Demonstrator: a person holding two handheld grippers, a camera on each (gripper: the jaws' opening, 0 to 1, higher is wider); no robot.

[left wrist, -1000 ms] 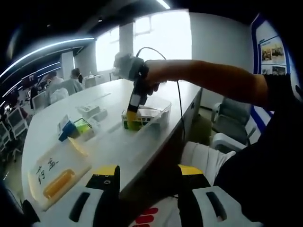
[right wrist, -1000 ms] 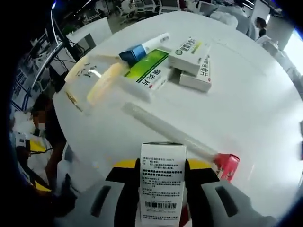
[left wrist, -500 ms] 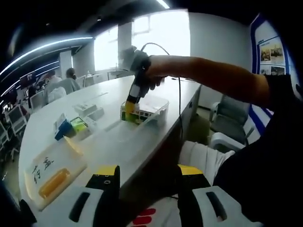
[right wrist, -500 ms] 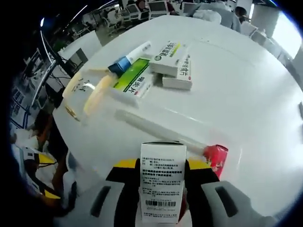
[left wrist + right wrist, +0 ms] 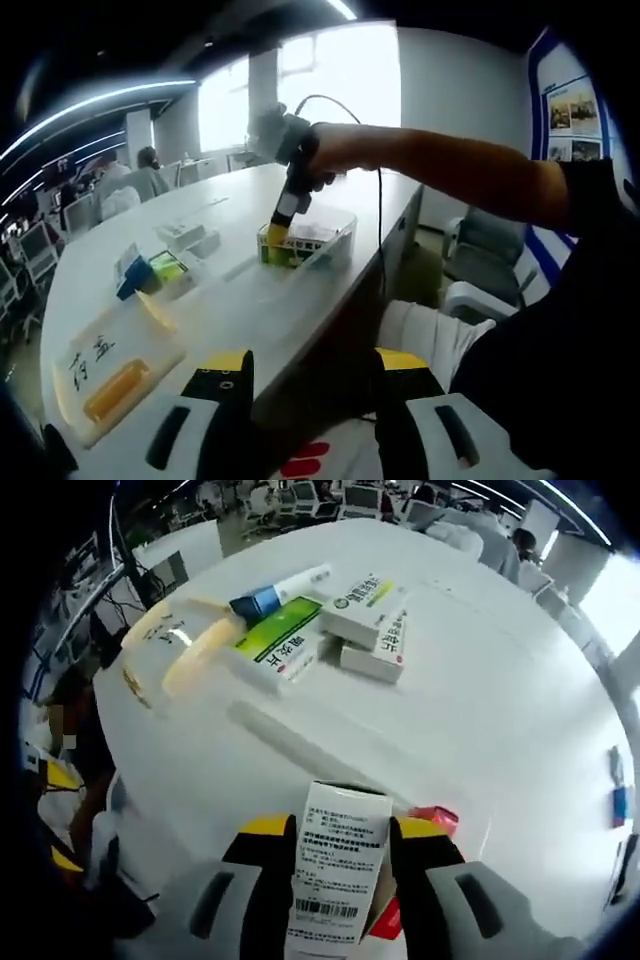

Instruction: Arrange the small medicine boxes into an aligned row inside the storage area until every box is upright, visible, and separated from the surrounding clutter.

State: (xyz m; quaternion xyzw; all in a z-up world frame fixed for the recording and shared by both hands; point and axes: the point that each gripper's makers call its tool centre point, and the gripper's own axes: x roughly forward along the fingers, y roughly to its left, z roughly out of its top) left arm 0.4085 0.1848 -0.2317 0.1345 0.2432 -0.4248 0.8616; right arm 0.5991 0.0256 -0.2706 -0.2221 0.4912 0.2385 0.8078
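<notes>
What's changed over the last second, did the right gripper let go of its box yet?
No. The right gripper stays shut on the white medicine box, which now sits slightly tilted between the fingers, over the clear storage bin. The left gripper stays open and idle. The loose boxes on the table have not moved.

Right gripper (image 5: pixel 340 845) clamped, arm outstretched; left gripper (image 5: pixel 312 375) low, jaws apart.

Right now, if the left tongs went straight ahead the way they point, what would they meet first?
Probably the near edge of the white table, which lies just beyond the open left tongs. The clear bin sits farther along, though depth is hard to judge here.
</notes>
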